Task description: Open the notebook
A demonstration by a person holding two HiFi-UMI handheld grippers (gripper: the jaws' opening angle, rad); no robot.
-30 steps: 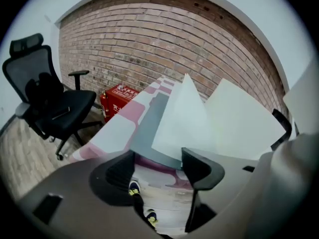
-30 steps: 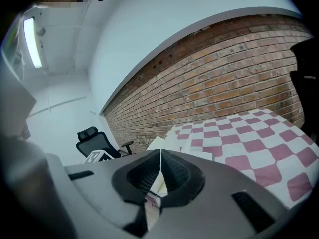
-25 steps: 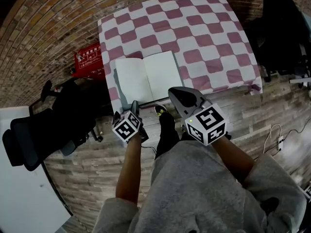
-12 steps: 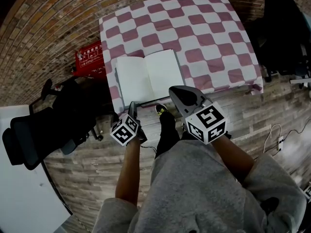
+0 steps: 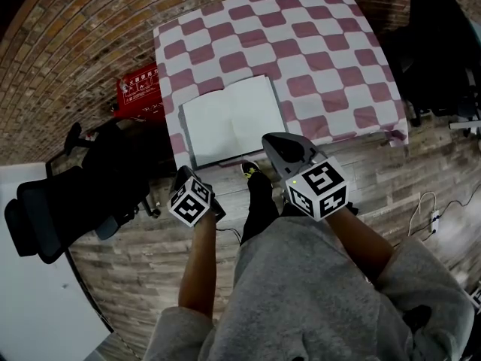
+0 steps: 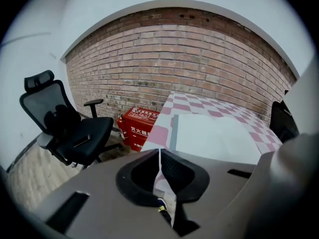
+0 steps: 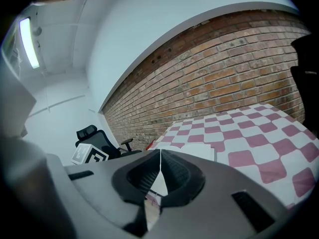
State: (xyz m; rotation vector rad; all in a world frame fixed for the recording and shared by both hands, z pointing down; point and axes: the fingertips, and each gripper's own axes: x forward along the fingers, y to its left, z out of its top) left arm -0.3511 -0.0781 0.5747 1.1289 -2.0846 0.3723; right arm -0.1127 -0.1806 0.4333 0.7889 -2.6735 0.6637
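The notebook (image 5: 233, 120) lies open with blank white pages up, near the front left edge of the checkered table (image 5: 316, 43). In the left gripper view the notebook (image 6: 214, 138) sits just beyond the jaws. My left gripper (image 5: 183, 174) hangs off the table's front edge, below the notebook's left corner and not touching it. Its jaws are closing, and in its own view the left gripper (image 6: 159, 151) has its tips together with nothing between them. My right gripper (image 5: 269, 138) hovers at the notebook's near right corner. It is shut and empty, and the right gripper (image 7: 160, 151) points at the notebook (image 7: 192, 151).
A red box (image 5: 137, 92) stands on the floor left of the table, against the brick wall. A black office chair (image 5: 68, 201) is at the left and dark furniture (image 5: 436, 43) at the right. The person's shoe (image 5: 248, 170) is under the table edge.
My left gripper has drawn back from the notebook's near edge toward the person, and its jaws have gone from open to closed. The right gripper has stayed put.
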